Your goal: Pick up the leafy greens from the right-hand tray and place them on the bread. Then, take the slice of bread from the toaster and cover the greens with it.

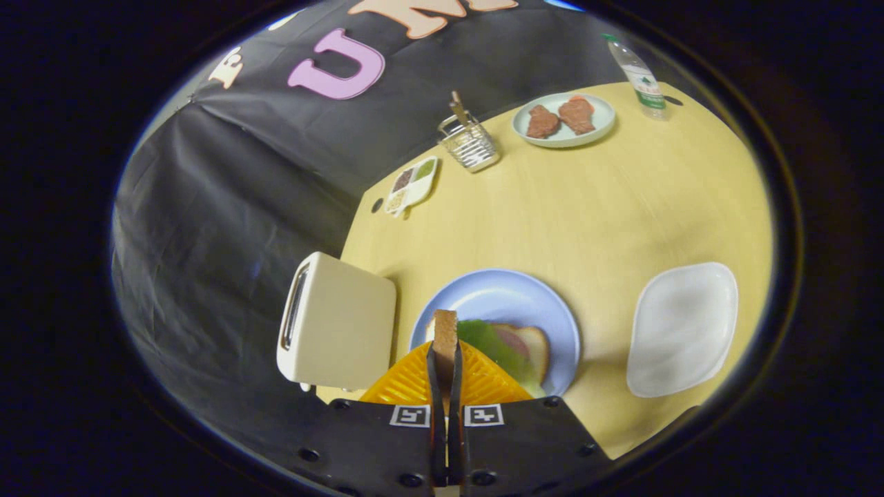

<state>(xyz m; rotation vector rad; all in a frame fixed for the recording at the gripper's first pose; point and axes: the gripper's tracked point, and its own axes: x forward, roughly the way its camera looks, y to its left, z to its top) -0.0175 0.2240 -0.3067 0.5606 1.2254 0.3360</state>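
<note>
- Gripper (446,355): fingers nearly closed, both pressing on a slice of bread (445,336) held edge-on and upright between them; its brown crust pokes up past the fingertips.
- Held slice hangs above the near-left rim of a blue plate (507,297) on the yellow desk (587,207).
- On the plate, just ahead and right of the fingers: a lower slice of bread (535,348) lying flat, w/ leafy greens (494,345) spread over it and a pinkish filling (514,339) showing under the greens.
- Toaster (338,331), cream colour, stands just left of the plate at the desk's edge; slot faces left, can't tell what's inside.
- White tray (684,328), right of the plate, well apart from it, lies bare.
- Far side of desk: pale green plate (601,124) w/ two brown-red pieces of meat (559,119); wire basket (469,145) w/ a utensil handle sticking up; small divided dish (413,185) w/ dark, green and pale portions.
- Clear plastic bottle (639,76), green cap and green label, beyond the meat plate; label text too small to read.
- Two square black-and-white marker tags (412,415) on the gripper body below the fingers; no readable writing on them.
</note>
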